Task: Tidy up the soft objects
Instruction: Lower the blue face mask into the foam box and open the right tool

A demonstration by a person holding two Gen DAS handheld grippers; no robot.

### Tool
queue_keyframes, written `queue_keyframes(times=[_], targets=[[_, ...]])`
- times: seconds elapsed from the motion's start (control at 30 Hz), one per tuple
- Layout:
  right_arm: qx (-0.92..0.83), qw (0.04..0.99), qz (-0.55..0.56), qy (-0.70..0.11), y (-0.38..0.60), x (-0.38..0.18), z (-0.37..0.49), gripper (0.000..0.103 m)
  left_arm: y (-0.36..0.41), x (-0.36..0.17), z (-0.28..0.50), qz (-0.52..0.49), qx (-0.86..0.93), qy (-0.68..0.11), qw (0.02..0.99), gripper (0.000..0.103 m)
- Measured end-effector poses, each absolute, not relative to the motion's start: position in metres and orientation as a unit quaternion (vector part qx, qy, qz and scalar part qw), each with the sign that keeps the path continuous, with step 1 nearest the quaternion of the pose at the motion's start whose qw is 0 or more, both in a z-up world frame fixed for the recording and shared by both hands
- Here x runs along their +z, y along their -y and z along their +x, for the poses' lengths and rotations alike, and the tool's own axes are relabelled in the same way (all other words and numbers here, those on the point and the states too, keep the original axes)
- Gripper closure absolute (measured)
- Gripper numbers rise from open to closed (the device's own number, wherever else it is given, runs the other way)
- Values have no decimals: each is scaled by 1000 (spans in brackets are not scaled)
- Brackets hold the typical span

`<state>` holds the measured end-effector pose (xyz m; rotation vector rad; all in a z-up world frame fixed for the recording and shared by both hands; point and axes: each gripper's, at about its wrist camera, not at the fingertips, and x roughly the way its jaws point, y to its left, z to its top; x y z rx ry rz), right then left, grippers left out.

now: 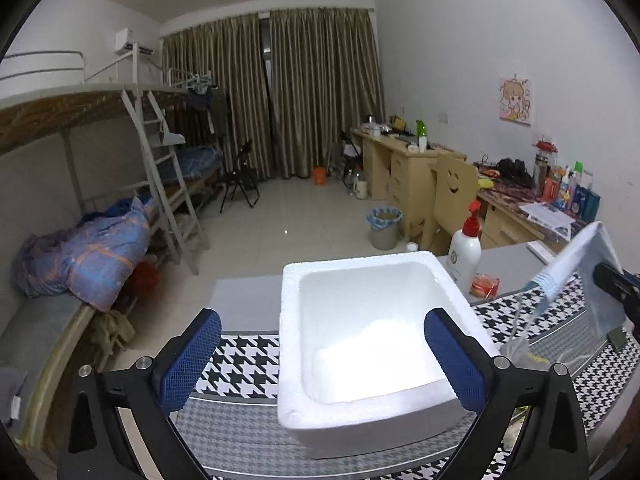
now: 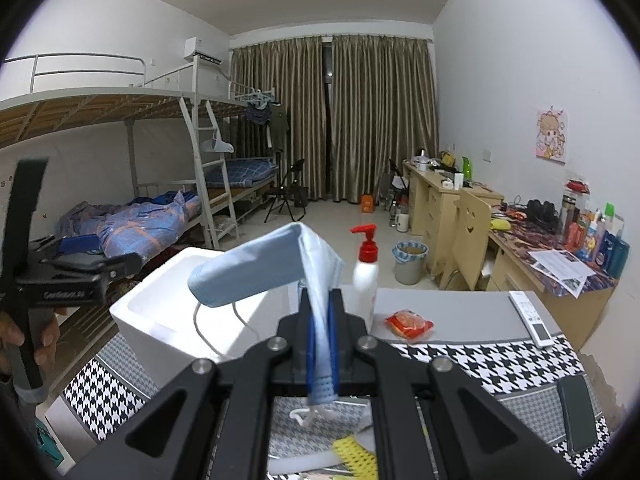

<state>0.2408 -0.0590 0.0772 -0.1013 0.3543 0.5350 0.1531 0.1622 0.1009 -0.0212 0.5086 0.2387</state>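
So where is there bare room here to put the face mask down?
The white foam box looks empty inside, the clearest spot. Grey tabletop lies bare between the red snack packet and the white remote. It is crowded near the right tool, shut on the blue face mask: a yellow mesh piece lies below it.

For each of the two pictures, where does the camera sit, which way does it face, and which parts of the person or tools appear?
Left wrist: on the left gripper, open, facing the foam box; the right gripper shows at the right edge.
Right wrist: on the right gripper, shut on the face mask; the left gripper's body and the person's hand show at left.
Shared: foam box, face mask, pump bottle, red packet, the room.
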Motion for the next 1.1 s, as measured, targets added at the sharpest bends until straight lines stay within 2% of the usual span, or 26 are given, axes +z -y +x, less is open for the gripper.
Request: queue_keyframes(times=[0.27,1.1], targets=[[278,946,-56,-160,46,89,237,94,-172,98,133,-28,140,-231,963,1],[359,901,-71,-232,-25,83,265,94,-190,78,97,-44,190,-212,958,1]])
